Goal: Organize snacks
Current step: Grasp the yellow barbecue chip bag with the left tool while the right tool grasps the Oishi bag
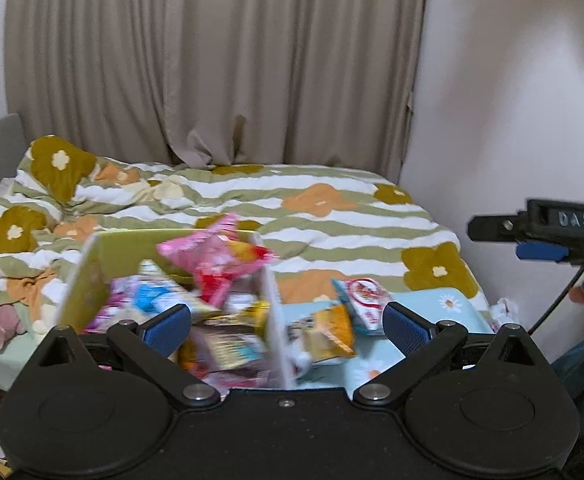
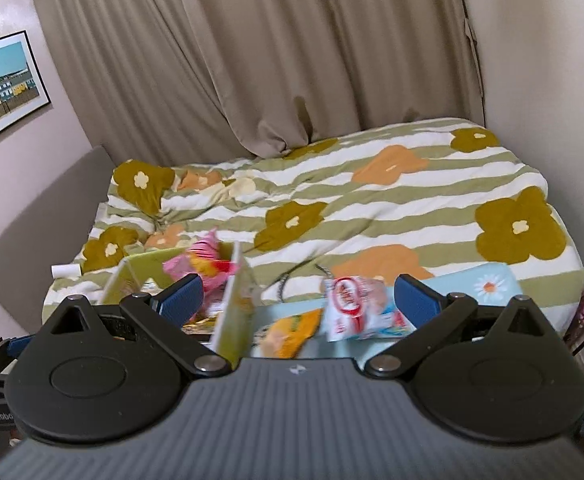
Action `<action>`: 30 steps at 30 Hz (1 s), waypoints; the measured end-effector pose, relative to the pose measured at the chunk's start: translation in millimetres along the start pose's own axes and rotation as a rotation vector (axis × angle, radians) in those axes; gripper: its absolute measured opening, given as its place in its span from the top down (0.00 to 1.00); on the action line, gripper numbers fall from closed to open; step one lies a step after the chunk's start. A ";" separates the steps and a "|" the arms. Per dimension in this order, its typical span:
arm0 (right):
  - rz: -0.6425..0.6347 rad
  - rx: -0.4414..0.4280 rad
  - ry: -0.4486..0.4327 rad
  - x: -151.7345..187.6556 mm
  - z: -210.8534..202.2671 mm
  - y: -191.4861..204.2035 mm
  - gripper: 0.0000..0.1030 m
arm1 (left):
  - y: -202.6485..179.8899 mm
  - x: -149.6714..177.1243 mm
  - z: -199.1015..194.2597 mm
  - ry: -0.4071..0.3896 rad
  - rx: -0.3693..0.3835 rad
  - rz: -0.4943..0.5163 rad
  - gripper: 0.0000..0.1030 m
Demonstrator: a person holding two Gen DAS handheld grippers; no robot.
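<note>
Left hand-held gripper (image 1: 287, 322): spread wide, empty, above the box.
Right hand-held gripper (image 2: 299, 298): wide, empty.
Box (image 1: 88, 272): on bed (image 1: 332, 212), full of snack packets.
White-red packet (image 2: 356, 306): beside box, on blue mat (image 2: 488, 284).

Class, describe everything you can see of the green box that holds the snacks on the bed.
The green box is open-topped, with thin flat yellow-green walls whose edges look white, perhaps card or plastic. It sits upright on the striped floral bedding, its right wall beside a light blue daisy-print cloth. Snack packets fill it, and a pink packet sticks up above the rim. Neither tool touches it. The view is blurred.
</note>
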State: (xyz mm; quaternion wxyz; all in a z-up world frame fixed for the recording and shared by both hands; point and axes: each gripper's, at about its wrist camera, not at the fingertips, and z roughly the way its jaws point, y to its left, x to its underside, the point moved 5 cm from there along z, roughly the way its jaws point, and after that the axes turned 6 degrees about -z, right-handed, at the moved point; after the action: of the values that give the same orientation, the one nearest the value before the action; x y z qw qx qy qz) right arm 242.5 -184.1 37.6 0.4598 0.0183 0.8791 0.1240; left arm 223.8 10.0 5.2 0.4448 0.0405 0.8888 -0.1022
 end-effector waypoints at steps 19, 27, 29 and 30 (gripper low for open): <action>0.005 -0.188 0.288 -14.0 153.9 -114.4 0.00 | -91.8 25.2 158.1 0.164 -0.217 0.188 0.01; 0.069 -0.236 0.405 17.7 227.4 -126.2 0.00 | -86.0 44.2 213.1 0.253 -0.305 0.229 0.05; 0.078 -0.245 0.431 24.7 239.5 -127.6 0.00 | -84.2 48.7 223.7 0.273 -0.322 0.239 0.05; 0.083 -0.248 0.442 27.9 245.1 -128.0 0.00 | -83.0 50.8 228.6 0.284 -0.329 0.242 0.07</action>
State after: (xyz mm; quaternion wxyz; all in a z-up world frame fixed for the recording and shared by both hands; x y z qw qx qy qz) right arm 436.1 -254.6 -148.8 0.2499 -0.0296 0.9348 0.2508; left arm 358.6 -121.6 -156.6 0.3249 0.0876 0.9359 0.1044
